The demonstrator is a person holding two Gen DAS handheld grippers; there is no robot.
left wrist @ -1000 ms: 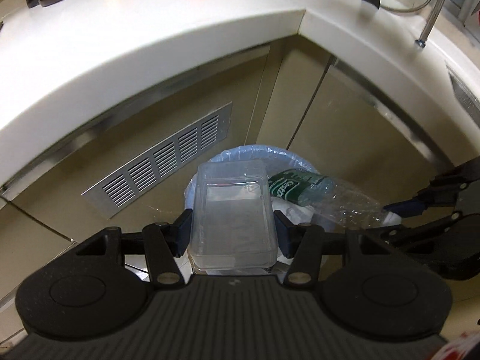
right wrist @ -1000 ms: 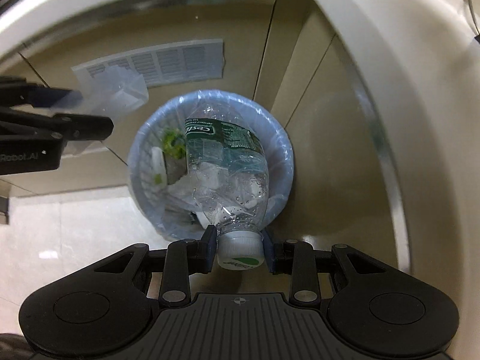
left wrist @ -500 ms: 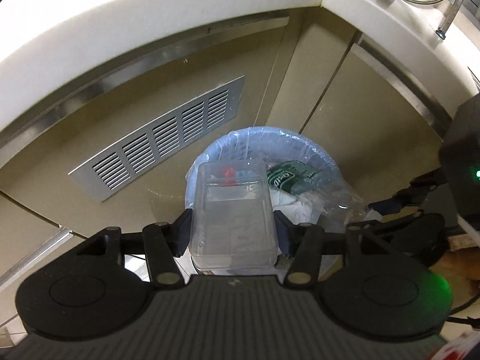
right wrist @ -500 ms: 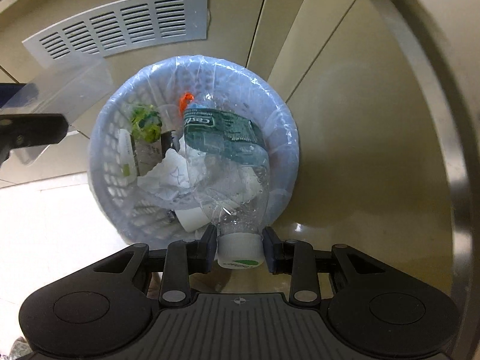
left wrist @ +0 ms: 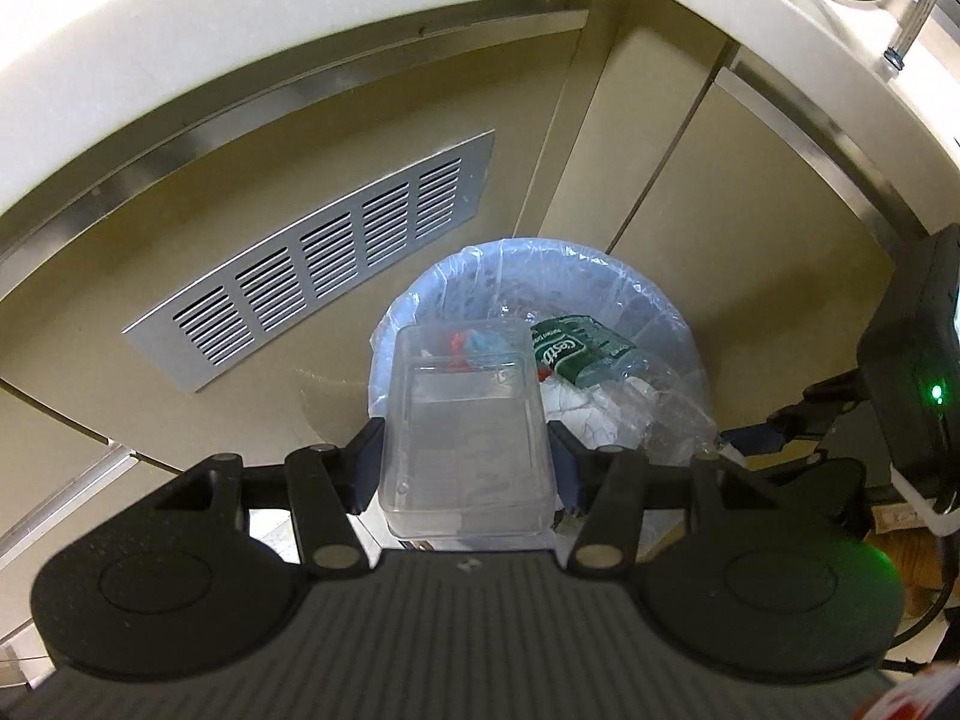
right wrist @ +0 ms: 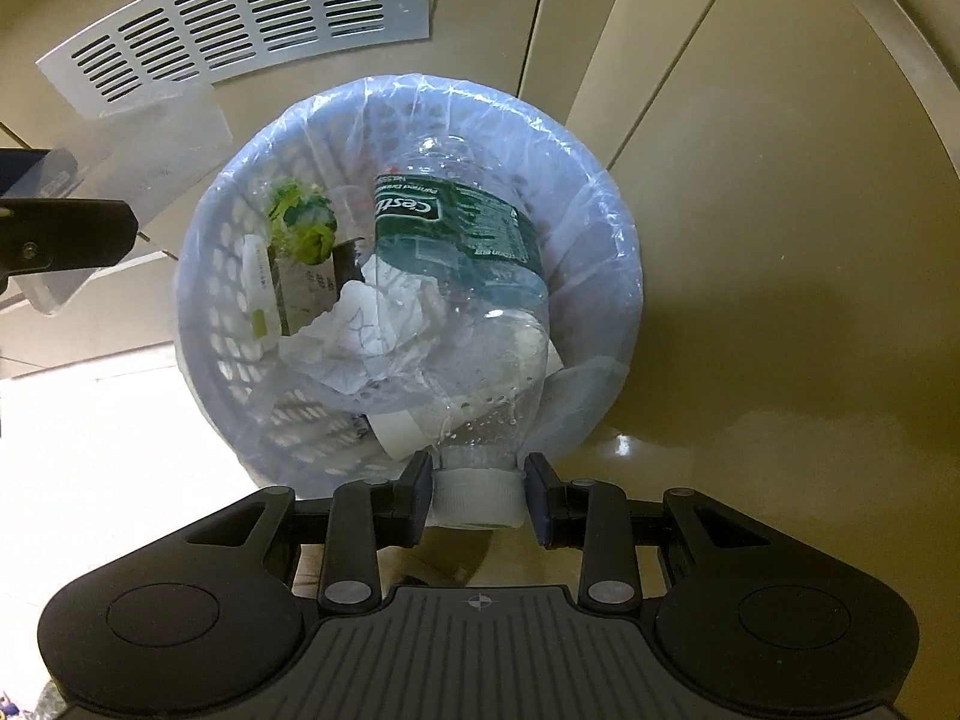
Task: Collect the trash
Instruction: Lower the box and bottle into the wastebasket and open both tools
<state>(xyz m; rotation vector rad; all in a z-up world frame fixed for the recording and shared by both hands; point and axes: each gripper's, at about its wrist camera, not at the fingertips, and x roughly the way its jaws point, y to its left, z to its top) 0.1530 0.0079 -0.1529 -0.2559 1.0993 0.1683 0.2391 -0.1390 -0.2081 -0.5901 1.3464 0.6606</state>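
My left gripper (left wrist: 465,468) is shut on a clear plastic box (left wrist: 465,420), held above the near left rim of a round bin (left wrist: 660,300) lined with a pale blue bag. My right gripper (right wrist: 478,501) is shut on the white cap of a clear plastic bottle (right wrist: 468,276) with a green label. The bottle hangs bottom-down over the mouth of the bin (right wrist: 606,228). Crumpled paper (right wrist: 366,324) and green scraps (right wrist: 300,228) lie inside the bin. The bottle (left wrist: 576,351) and the right gripper also show at the right of the left wrist view.
The bin stands on the floor in a corner of beige cabinet fronts under a white countertop (left wrist: 240,30). A metal vent grille (left wrist: 318,264) sits in the panel to its left. The clear box (right wrist: 138,180) and the left gripper's finger reach in from the left of the right wrist view.
Both grippers have come down toward the bin, which now looks larger in both views. The bottle has sunk closer to the bin's mouth. Both grips are unchanged.
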